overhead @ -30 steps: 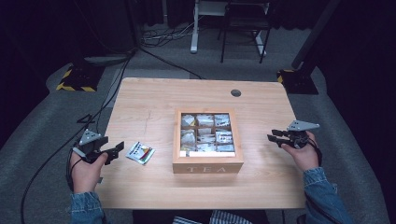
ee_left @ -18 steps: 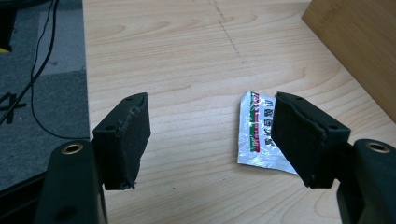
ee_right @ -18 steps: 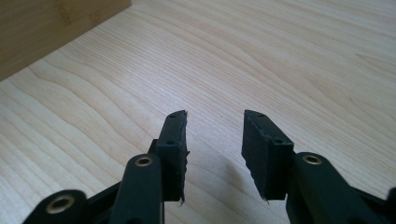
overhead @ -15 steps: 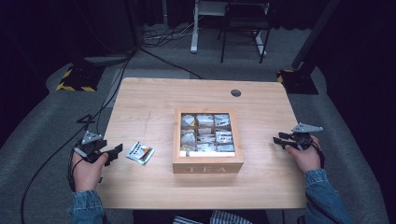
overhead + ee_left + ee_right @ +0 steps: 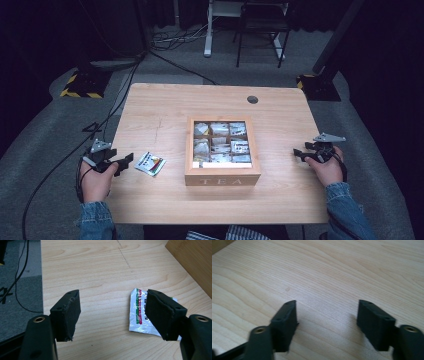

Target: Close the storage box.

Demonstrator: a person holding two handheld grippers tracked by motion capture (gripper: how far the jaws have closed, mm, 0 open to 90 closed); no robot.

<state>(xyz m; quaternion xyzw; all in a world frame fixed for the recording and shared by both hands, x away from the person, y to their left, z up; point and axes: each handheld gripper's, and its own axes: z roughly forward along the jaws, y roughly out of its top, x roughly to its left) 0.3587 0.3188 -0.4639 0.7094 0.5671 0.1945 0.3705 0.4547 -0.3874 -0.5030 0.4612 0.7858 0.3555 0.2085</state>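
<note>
A wooden tea box [image 5: 222, 172] marked TEA stands in the middle of the table, its compartments holding several tea packets [image 5: 220, 142]. One loose tea packet [image 5: 150, 163] [image 5: 137, 312], white with red and green print, lies flat left of the box. My left gripper [image 5: 124, 162] [image 5: 112, 312] rests at the table's left edge, open, its right jaw partly over the packet in the left gripper view, nothing between its jaws. My right gripper [image 5: 302, 154] [image 5: 327, 320] sits near the right edge, open over bare wood.
The wooden table [image 5: 160, 115] has a round cable hole [image 5: 252, 99] at the back right. A corner of the tea box [image 5: 195, 262] shows in the left gripper view. Cables [image 5: 115, 105] run over the grey floor to the left; a chair [image 5: 260, 30] and stand stay behind.
Both hands have drawn back a little toward the person's side of the table. The packet and the box have not moved.
</note>
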